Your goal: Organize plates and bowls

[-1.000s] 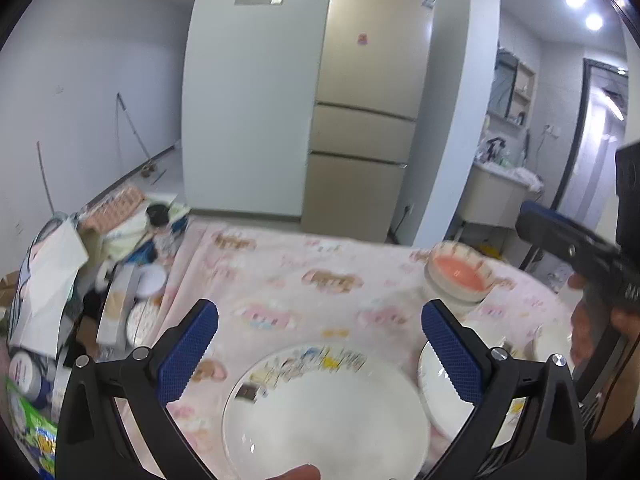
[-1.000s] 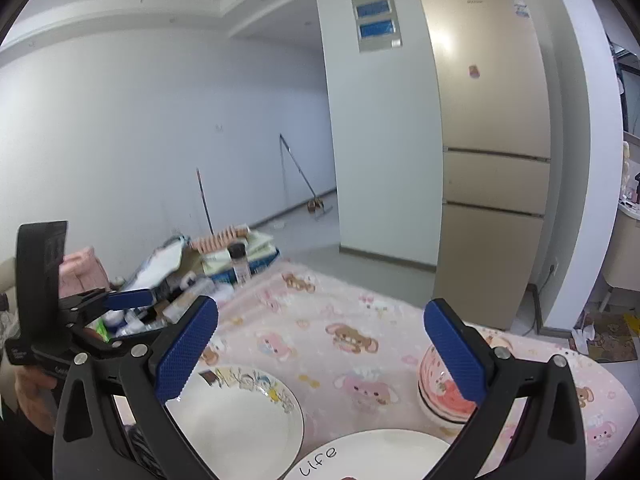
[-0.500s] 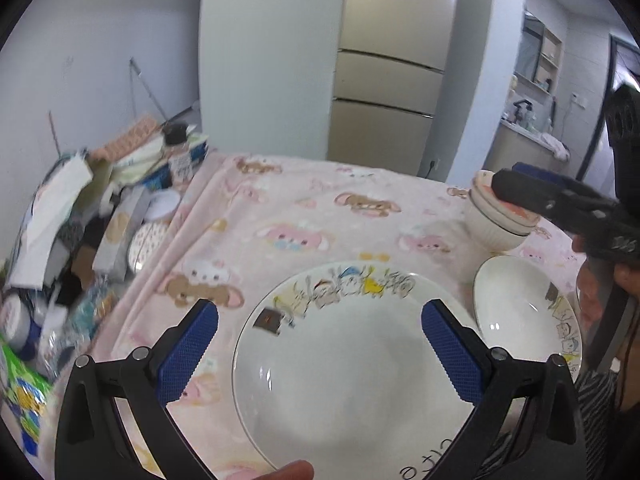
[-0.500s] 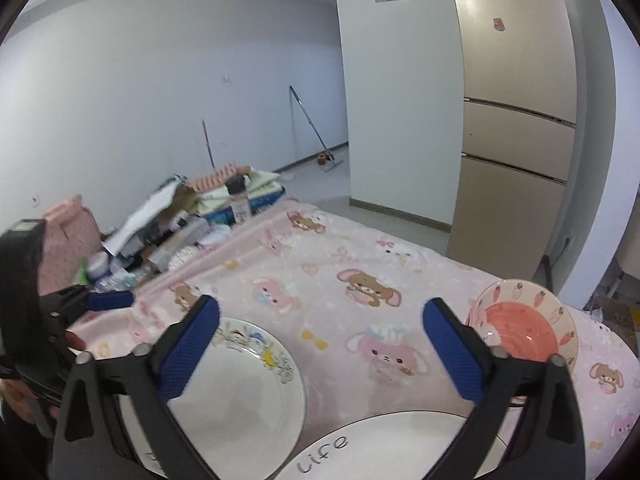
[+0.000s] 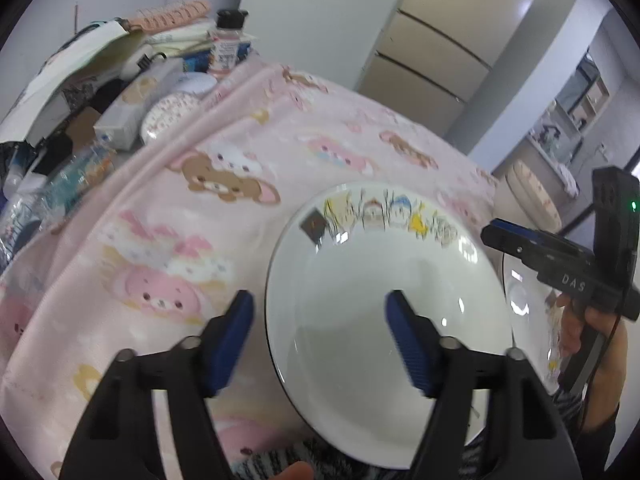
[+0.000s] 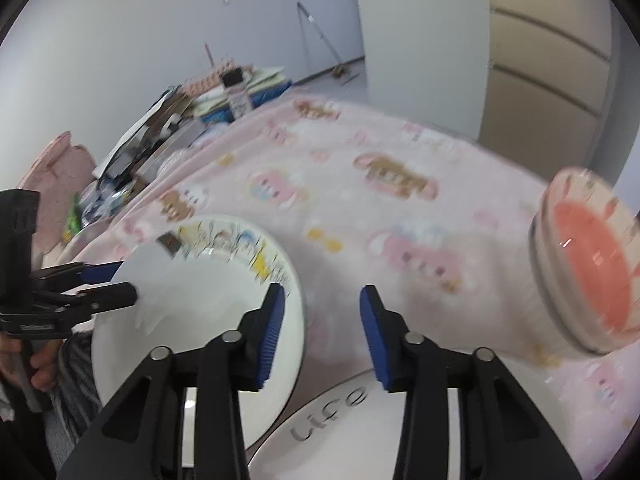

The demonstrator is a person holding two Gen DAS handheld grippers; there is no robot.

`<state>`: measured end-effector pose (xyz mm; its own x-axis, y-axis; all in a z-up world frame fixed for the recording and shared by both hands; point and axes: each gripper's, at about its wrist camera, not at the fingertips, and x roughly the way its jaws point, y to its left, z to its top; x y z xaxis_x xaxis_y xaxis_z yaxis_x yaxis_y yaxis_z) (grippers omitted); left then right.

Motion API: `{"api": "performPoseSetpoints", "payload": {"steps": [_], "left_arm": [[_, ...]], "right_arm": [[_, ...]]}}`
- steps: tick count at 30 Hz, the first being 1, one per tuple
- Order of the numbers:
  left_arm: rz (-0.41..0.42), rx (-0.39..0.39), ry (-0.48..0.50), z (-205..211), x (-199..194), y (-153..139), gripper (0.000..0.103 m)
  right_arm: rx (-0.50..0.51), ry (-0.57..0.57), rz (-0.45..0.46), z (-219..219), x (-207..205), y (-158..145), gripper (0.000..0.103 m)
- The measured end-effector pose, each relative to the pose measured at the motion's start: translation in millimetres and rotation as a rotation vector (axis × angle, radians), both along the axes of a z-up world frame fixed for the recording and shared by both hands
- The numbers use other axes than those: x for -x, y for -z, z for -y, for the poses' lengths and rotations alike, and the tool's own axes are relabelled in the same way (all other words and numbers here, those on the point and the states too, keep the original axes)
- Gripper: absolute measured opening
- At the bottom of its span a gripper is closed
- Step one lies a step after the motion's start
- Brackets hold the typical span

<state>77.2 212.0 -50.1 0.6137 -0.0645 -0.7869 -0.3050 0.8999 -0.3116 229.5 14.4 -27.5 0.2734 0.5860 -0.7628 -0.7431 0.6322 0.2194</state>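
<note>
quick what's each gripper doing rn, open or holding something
Left gripper: open, jaws just been closing astride the cartoon plate rim, not gripping.
Right gripper: open, jaws just been closing, nothing between them.

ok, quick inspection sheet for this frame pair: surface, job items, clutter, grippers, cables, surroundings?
Surface: table under a pink cartoon-print cloth, rumpled at its left edge.
Job's things: cartoon-rim plate; "Life" plate beside it, rims overlapping in the right wrist view; stacked bowls with a pink inside at the far right.
Clutter: heap of boxes, papers and a bottle along the cloth's left side.
Grippers: left gripper astride the cartoon plate's left rim, jaws just closing, pads not yet pressing; right gripper above the gap between the plates, jaws just closing, empty.
Cables: thin wire under the right hand.
Surroundings: fridge, white walls.
</note>
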Motion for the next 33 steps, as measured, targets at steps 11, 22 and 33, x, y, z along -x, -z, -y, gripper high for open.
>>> {"api": "performPoseSetpoints", "payload": {"steps": [11,22,33], "left_arm": [[-0.056,-0.007,0.099,3.9,12.6,11.4,0.043],[-0.012,-0.022,0.089,5.0,20.2,14.5,0.028],[0.016,0.033,0.055,-3.9,24.1,17.3,0.021]], "right_arm": [[0.067,-0.108,-0.063,-9.4,9.1,20.6,0.025],[0.062,-0.123,-0.066,-12.0,12.5,24.2,0.020],[0.045,-0.103,-0.049,-10.4,12.8,20.2,0.014]]}}
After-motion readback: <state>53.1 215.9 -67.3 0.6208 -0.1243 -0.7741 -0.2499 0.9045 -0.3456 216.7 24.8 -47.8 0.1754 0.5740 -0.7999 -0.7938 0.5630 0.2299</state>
